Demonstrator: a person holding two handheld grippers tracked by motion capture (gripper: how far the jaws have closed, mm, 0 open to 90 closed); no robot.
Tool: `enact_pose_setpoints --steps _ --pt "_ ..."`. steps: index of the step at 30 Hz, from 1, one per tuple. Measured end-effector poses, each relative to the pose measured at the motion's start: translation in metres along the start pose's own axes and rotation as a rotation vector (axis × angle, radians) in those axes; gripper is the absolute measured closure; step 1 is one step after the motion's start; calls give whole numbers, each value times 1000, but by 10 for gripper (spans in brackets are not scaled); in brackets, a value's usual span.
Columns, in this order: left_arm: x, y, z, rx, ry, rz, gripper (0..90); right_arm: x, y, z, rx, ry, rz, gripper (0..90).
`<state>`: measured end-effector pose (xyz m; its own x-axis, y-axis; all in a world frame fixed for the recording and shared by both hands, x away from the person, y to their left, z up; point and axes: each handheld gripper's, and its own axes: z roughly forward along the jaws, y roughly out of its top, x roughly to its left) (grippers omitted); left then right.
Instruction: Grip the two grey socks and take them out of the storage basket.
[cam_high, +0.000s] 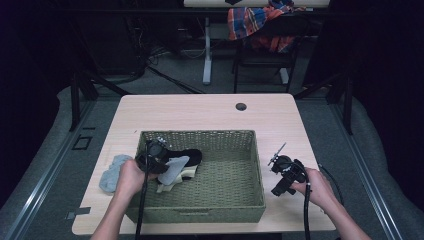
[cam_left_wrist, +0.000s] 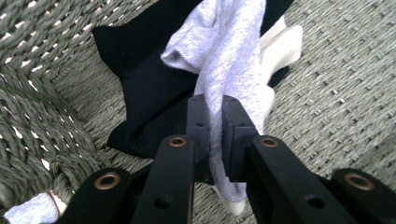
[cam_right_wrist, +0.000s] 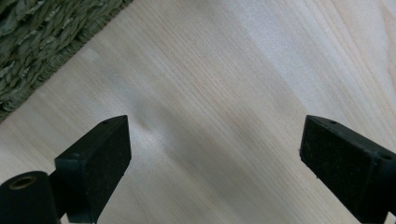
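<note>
You've got a light wood table (cam_high: 210, 112) on grey carpet (cam_high: 165, 82), dark surroundings, and a chair (cam_high: 262, 55) draped with plaid cloth (cam_high: 250, 20) behind it.

I'm seeing the basket (cam_high: 235, 172) sitting mid-bench (cam_high: 200, 112), toward the near edge. Socks (cam_high: 176, 167) are piling in its left end, with my left tool (cam_high: 159, 161) over them. Another sock (cam_high: 112, 172) is lying on the bench left of the basket. My right tool (cam_high: 280, 170) is sitting right of the basket.
</note>
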<state>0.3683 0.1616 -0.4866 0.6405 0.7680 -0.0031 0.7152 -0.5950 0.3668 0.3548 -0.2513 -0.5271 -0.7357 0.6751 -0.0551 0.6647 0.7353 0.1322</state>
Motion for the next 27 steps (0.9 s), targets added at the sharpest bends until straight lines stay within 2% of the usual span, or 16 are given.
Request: enact_pose_setpoints --steps 4,9,27 --pt "-2 -1 -8 -28 2 8 854 1 1 0 -1 3 -5 85" --pt "0 -3 -25 -78 7 0 853 0 1 0 0 0 -2 86" --pt "7 -8 -59 -171 27 -22 853 0 0 1 -14 3 1 86"
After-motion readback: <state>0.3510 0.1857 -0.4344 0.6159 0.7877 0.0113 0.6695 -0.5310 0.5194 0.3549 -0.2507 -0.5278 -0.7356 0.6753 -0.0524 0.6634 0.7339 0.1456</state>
